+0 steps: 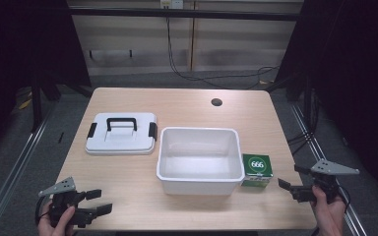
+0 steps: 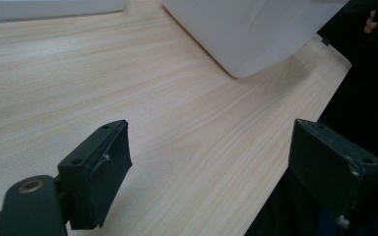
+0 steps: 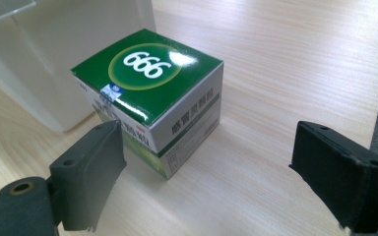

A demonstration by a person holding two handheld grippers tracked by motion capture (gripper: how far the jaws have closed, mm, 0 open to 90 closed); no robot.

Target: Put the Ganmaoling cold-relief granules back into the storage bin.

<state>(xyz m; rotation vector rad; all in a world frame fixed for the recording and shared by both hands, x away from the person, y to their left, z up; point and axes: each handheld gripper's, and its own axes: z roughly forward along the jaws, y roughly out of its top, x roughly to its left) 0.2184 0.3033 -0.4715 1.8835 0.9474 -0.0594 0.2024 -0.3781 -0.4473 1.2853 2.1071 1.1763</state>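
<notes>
Bench [image 1: 128, 172] status: nothing started by my judgement, white bin [image 1: 200, 183] empty, lid [image 1: 121, 133] beside it, green box [image 1: 257, 169] just right of bin, both my left gripper [image 1: 98, 201] and right gripper [image 1: 288, 183] wide-jawed, empty.

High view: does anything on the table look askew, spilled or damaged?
Nothing stands out. The white rectangular plastic tub sits upright and empty, its white lid with the black handle lies flat on the table beside it, and the green-and-white cardboard box looks intact.

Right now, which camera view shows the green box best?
The right gripper view: the green box sits close between open jaws, top and side print showing. The high view shows it small beside the white bin.
</notes>
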